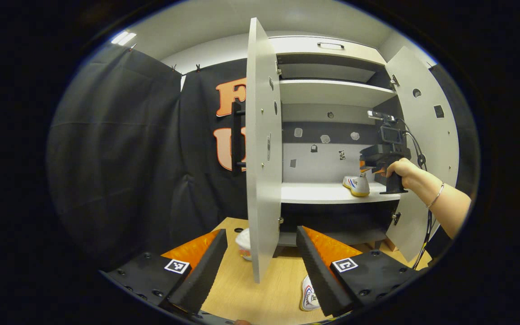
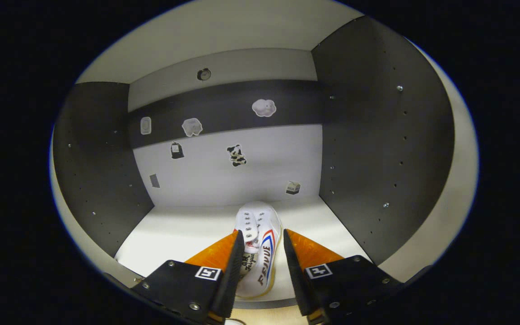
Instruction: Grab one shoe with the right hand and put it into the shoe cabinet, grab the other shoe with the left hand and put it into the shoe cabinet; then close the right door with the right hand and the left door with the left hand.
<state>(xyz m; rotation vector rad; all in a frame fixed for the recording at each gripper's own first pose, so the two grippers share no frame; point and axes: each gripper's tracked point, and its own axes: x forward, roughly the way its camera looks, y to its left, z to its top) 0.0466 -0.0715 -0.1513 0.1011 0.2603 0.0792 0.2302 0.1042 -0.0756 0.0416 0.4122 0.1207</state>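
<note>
Two shoes: one shoe (image 2: 258,246) lies on the cabinet shelf (image 2: 183,232) at lower centre, between the released right gripper (image 2: 261,262) fingers; the other shoe (image 1: 309,294) lies half-hidden behind the spread, empty left gripper (image 1: 260,266).

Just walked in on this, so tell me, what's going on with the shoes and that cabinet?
A person is putting shoes away with two handheld grippers. The right gripper reaches into the shoe cabinet, its fingers astride a white shoe resting on the middle shelf; whether they press on it is unclear. The left gripper hangs open over the wooden floor, where the other shoe lies. Both doors stand open.
</note>
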